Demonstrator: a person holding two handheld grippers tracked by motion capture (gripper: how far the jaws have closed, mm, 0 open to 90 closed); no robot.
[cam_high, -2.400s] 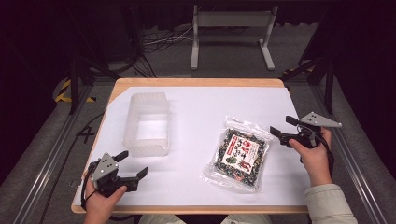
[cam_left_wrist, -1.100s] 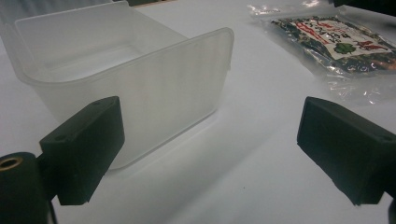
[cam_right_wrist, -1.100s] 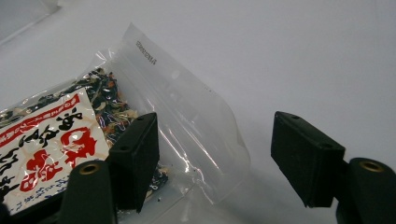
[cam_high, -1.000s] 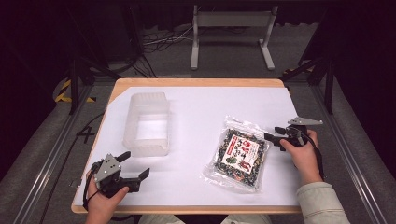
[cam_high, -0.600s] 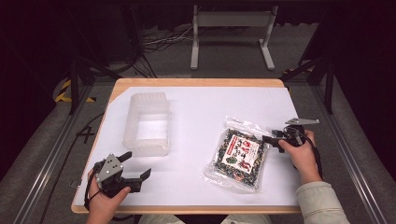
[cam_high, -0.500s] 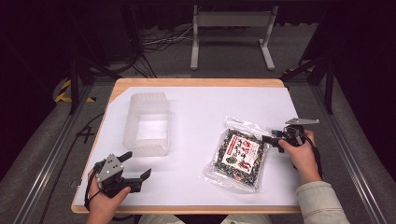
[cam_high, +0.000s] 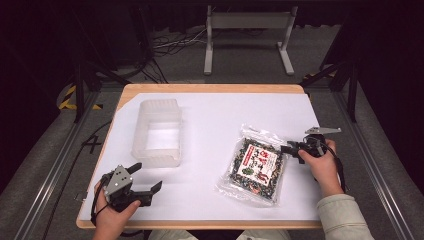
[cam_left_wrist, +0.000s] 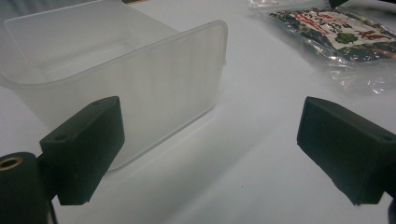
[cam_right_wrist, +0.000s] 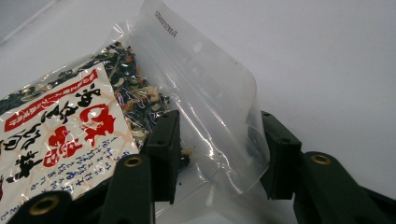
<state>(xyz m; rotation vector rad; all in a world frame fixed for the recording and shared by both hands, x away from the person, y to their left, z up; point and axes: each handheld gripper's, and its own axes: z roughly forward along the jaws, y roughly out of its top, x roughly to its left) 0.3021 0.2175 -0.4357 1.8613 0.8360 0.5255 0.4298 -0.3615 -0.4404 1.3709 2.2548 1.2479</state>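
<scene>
Seaweed packet (cam_high: 256, 167): lies flat on the white worktop (cam_high: 215, 115), toward its right edge, nearer the front than the back.
Packet corner: the right gripper view shows the clear sealed corner (cam_right_wrist: 219, 116) buckled up between the two black jaws, which the high view is too small to tell.
Right gripper (cam_high: 291, 148): at the packet's right side; its jaws have just been closing with the clear corner between them; the far pad touches the film, a full pinch I cannot confirm.
Left gripper (cam_high: 147, 177): near the front left corner, jaws spread wide, nothing between them.
Clear tub (cam_high: 156, 131): toward the left edge; the left gripper view shows its near wall (cam_left_wrist: 154, 88) just ahead.
Change: earlier the right gripper hovered clear of the packet, jaws wider; the left hand is unmoved.
</scene>
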